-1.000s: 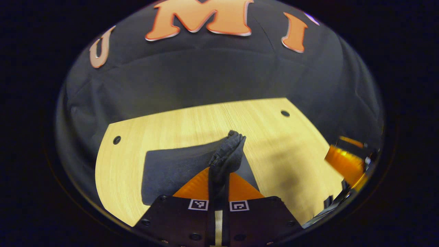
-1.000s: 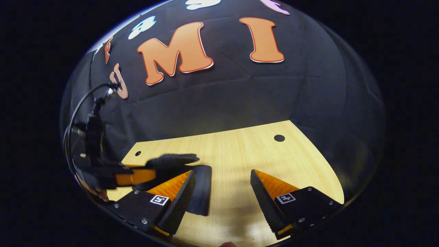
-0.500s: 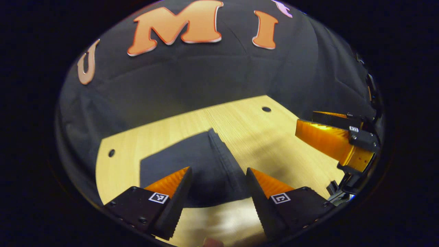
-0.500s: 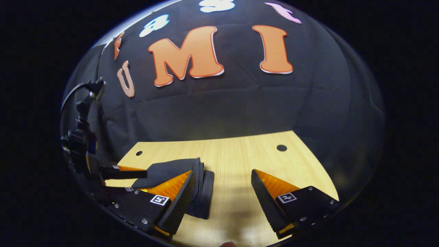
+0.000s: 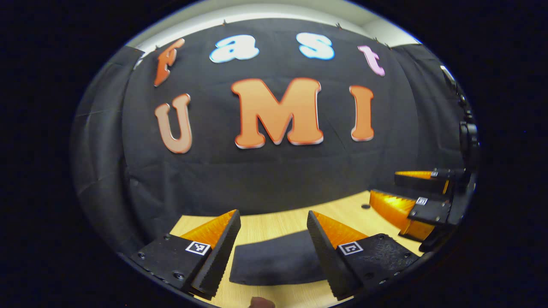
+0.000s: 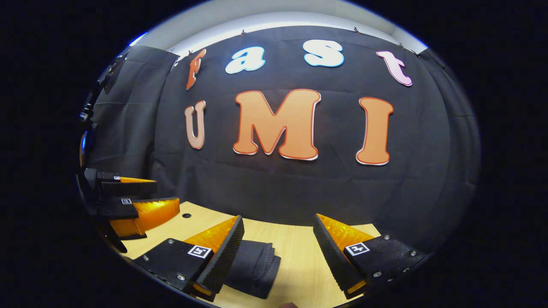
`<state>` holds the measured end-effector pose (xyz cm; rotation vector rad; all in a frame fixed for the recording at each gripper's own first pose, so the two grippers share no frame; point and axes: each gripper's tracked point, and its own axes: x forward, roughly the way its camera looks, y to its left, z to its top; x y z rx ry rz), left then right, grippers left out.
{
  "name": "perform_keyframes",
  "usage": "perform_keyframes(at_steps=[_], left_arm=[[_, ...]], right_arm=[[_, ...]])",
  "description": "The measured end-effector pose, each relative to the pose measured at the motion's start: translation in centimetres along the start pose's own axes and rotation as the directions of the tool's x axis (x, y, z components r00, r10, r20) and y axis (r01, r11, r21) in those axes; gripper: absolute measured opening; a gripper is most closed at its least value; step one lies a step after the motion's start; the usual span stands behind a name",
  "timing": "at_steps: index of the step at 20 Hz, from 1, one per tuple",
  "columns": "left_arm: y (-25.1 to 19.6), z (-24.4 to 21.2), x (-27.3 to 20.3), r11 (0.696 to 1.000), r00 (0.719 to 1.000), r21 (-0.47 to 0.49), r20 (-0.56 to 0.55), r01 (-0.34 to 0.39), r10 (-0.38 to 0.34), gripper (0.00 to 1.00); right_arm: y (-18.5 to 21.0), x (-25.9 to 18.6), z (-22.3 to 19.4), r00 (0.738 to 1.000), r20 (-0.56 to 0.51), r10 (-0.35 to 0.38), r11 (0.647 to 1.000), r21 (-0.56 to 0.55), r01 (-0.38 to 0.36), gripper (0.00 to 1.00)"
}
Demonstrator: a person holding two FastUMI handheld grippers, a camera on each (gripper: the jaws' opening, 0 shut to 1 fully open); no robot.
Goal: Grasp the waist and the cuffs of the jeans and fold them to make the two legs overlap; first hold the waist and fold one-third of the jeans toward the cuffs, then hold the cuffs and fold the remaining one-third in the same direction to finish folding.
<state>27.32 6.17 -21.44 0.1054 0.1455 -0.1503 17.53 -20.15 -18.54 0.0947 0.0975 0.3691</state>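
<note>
With both the left gripper (image 5: 274,241) and right gripper (image 6: 278,246) spread empty, the folded jeans (image 5: 276,263) beyond the fingertips could spring open if creased loosely.

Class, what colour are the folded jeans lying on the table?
The jeans are plain dark, near black, shown best in the left gripper view.

The left gripper (image 5: 273,226) and right gripper (image 6: 278,231) are each showing two wedge-shaped fingers with ridged inner faces. Behind each finger, a black mounting plate is carrying round screws and one small square black-and-white marker.
</note>
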Motion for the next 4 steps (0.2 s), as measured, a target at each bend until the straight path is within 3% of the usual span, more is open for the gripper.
perform_keyframes(at_steps=[4], left_arm=[[-1.1,3.5,-3.3,0.999,0.978,-0.024,0.204,-0.049,0.053,0.93]], right_arm=[[2.1,-1.2,2.4,0.996,0.081,0.043,0.999,0.008,-0.044,0.98]])
